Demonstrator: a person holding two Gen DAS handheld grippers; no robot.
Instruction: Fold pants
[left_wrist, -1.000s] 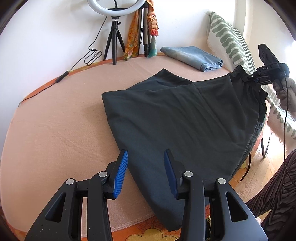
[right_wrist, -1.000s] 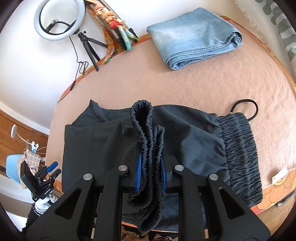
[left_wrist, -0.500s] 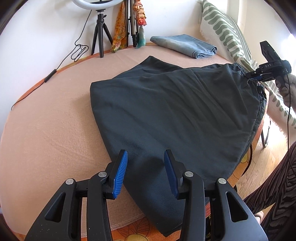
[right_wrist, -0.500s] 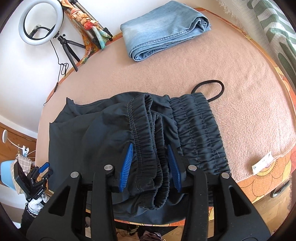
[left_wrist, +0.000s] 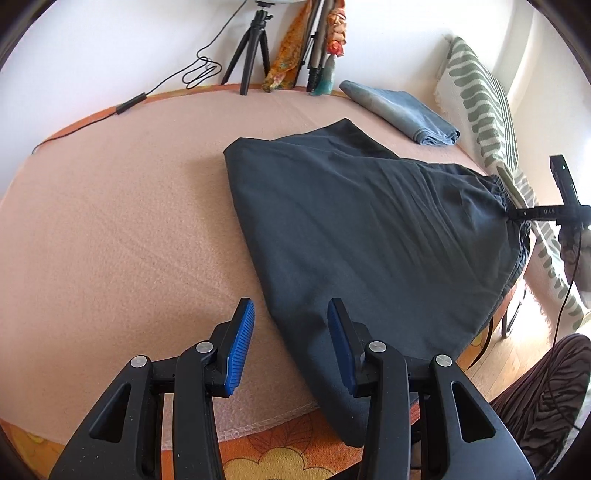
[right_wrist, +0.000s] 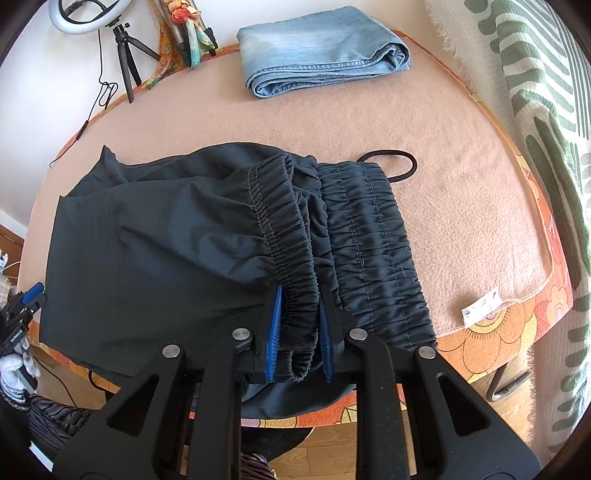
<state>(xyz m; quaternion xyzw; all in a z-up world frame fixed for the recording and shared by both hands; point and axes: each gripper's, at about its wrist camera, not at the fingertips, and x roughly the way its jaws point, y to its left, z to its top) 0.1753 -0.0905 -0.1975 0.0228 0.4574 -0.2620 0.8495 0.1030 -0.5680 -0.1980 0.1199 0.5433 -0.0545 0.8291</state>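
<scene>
Dark grey pants (left_wrist: 369, 236) lie spread on the pink blanket, legs toward the left wrist view's near edge. My left gripper (left_wrist: 291, 347) is open and empty, just above the blanket beside the pants' left edge. My right gripper (right_wrist: 299, 325) is shut on a fold of the elastic waistband (right_wrist: 291, 254) and holds it over the lower waistband layer (right_wrist: 373, 236). In the left wrist view the right gripper (left_wrist: 517, 214) shows at the far right, gripping the waistband end.
Folded blue jeans (right_wrist: 317, 48) lie at the far side of the blanket (left_wrist: 110, 236). A black hair tie (right_wrist: 391, 162) lies by the waistband. A ring light tripod (left_wrist: 251, 51) and scarves stand against the wall. A striped green cushion (left_wrist: 484, 114) is at the right.
My right gripper has closed on the waistband fold and lowered it toward the table. The left gripper shifted left, off the pants' leg edge, and stays open.
</scene>
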